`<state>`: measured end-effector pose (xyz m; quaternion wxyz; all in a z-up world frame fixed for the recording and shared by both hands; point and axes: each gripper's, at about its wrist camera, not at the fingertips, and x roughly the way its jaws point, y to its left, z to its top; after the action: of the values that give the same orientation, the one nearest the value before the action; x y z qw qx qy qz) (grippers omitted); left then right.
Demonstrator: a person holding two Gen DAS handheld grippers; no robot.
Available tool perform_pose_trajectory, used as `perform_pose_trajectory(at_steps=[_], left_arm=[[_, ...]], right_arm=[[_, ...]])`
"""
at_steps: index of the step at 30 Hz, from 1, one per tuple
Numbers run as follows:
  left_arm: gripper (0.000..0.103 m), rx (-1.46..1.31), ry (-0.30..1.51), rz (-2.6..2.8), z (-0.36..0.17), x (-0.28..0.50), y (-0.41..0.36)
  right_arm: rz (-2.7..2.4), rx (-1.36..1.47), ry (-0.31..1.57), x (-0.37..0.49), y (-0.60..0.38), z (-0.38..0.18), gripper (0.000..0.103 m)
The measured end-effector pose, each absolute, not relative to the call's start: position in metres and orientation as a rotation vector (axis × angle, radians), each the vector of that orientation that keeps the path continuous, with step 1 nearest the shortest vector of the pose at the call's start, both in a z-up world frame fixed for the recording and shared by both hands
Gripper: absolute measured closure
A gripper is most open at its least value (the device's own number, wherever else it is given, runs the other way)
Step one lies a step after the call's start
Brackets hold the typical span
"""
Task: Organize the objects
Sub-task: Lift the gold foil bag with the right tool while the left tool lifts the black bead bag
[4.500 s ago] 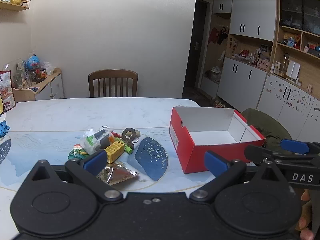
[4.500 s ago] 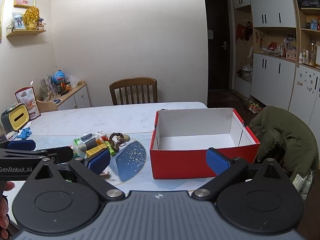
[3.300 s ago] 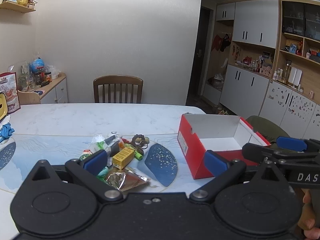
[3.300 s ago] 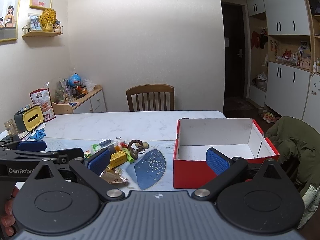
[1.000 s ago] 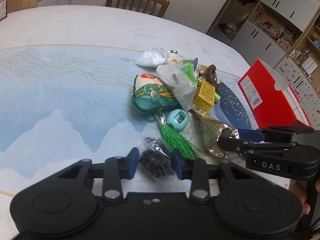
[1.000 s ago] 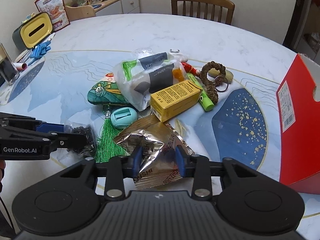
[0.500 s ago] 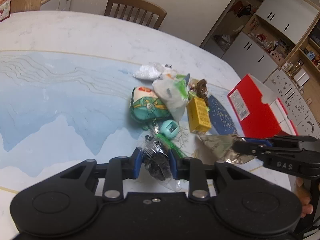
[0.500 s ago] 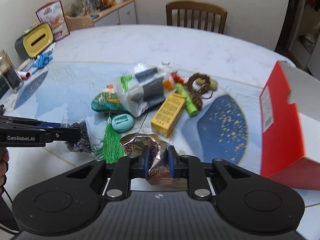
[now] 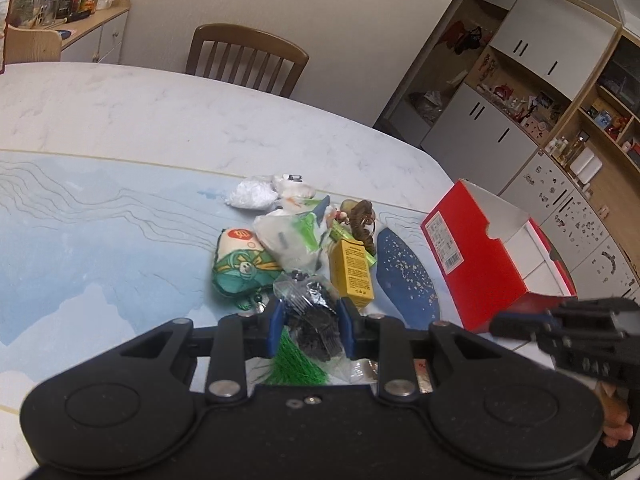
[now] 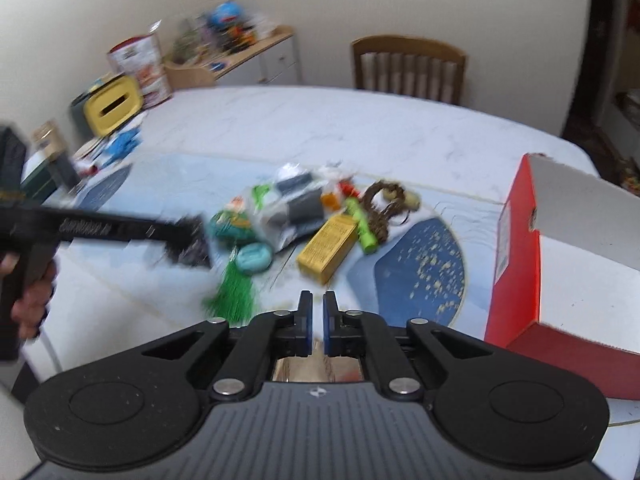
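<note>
My left gripper (image 9: pixel 311 326) is shut on a clear bag of small black pieces (image 9: pixel 314 312), held just above the pile of small items on the table. From the right wrist it appears blurred at the left, as the left gripper (image 10: pixel 192 236). My right gripper (image 10: pixel 318 320) is shut on a foil snack packet (image 10: pixel 320 366) that hangs below the fingers, near the table's front. The open red box (image 9: pixel 472 272) (image 10: pixel 516 264) stands to the right. In the pile lie a yellow carton (image 10: pixel 328 248), a green pouch (image 9: pixel 240 268) and a green tassel (image 10: pixel 232 292).
A bead bracelet (image 10: pixel 384 204), a green marker (image 10: pixel 362 226) and a white plastic bag (image 9: pixel 292 240) also lie in the pile. A wooden chair (image 9: pixel 248 60) stands behind the table. A yellow tissue box (image 10: pixel 112 108) sits at the far left edge.
Both grippers have risen from the table with their loads: the left with the black bag, the right with the foil packet, which has slid lower between its fingers. The right view is motion-blurred.
</note>
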<state>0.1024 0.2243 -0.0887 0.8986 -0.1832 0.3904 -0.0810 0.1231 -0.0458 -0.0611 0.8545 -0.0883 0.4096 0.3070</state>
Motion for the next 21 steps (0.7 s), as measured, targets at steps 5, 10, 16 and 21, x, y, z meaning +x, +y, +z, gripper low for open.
perform_pose_trajectory(at_steps=[5, 10, 16, 21], left_arm=[[0.075, -0.383, 0.834, -0.158, -0.093, 0.1, 0.214], [0.075, -0.379, 0.852, -0.146, -0.096, 0.099, 0.208], [0.075, -0.372, 0.855, -0.133, -0.094, 0.094, 0.205], [0.075, -0.371, 0.859, -0.127, -0.095, 0.09, 0.205]], right_arm=[[0.691, -0.258, 0.906, 0.114, -0.054, -0.076, 0.065], [0.722, -0.298, 0.937, 0.111, -0.058, -0.097, 0.038], [0.778, -0.465, 0.967, 0.117, -0.045, -0.129, 0.038], [0.825, -0.573, 0.921, 0.127, -0.031, -0.136, 0.038]])
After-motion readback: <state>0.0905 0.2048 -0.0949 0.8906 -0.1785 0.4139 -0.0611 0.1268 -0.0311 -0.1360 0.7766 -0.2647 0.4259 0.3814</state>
